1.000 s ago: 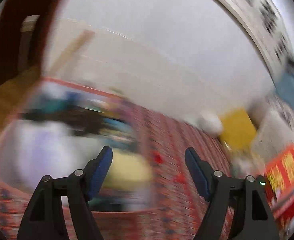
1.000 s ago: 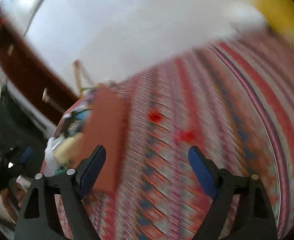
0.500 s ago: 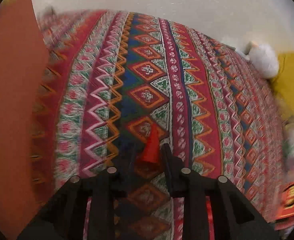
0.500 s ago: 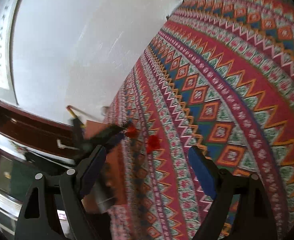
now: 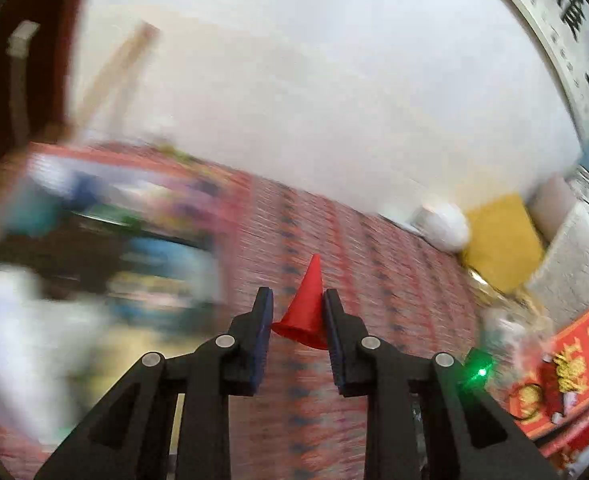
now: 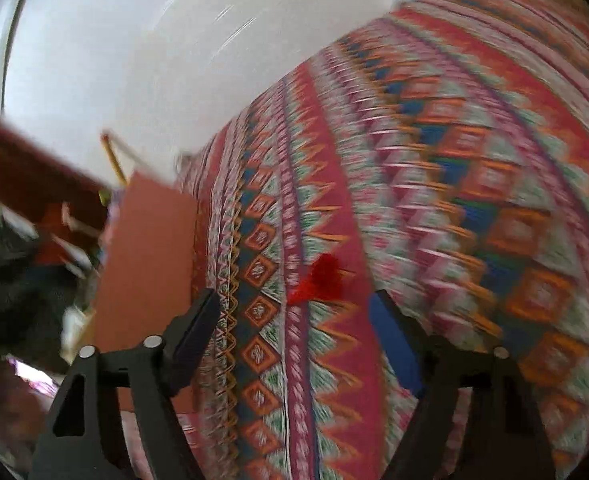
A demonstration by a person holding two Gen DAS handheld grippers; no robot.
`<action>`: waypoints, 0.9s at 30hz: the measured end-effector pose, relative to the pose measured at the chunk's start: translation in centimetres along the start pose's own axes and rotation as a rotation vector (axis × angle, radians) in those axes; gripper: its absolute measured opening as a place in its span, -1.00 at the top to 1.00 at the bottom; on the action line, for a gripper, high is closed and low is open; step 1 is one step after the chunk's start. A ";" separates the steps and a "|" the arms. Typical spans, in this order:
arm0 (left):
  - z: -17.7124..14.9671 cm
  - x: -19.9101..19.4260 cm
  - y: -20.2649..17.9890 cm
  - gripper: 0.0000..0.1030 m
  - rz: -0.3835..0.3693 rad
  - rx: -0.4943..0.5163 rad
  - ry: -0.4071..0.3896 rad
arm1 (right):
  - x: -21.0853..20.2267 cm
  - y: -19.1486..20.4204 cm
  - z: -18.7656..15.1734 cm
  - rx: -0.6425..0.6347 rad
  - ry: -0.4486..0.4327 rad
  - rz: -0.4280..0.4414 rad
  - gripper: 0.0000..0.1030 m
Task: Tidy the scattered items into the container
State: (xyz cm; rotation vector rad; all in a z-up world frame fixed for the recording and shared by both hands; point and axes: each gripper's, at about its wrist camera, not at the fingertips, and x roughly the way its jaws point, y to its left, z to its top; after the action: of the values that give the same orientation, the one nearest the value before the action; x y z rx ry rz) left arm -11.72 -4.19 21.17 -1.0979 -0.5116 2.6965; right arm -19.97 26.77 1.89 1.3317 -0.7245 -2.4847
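left claw (image 5: 298, 312) narrow, clamped on a red cone (image 5: 306, 308); right claw (image 6: 294, 312) wide, closing, empty above another red cone (image 6: 320, 278)

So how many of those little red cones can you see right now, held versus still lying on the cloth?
Held red cone, in the left gripper: 1
Loose red cone, on the patterned cloth: 1
Total: 2
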 end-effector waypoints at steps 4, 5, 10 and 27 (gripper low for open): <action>0.7 -2.1 8.2 0.45 0.083 -0.037 -0.009 | 3.5 1.3 -1.3 -0.193 -0.031 -0.234 0.26; 0.5 -2.1 9.9 0.23 0.102 -0.058 0.003 | 3.3 1.6 -1.5 -0.222 -0.061 -0.234 0.32; -2.2 -5.7 17.0 -0.06 0.167 -0.187 -0.038 | -2.0 3.7 -1.8 -0.146 -0.128 -0.118 0.49; -8.2 -11.2 23.7 -0.50 0.135 -0.344 -0.256 | -0.6 26.1 -6.6 -0.444 -0.040 0.186 0.44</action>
State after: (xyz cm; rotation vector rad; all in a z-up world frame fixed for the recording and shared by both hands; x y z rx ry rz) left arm 1.02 -27.38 13.85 -0.8881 -1.0101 2.9617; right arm -14.97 2.75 12.89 1.0072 -0.2620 -2.3429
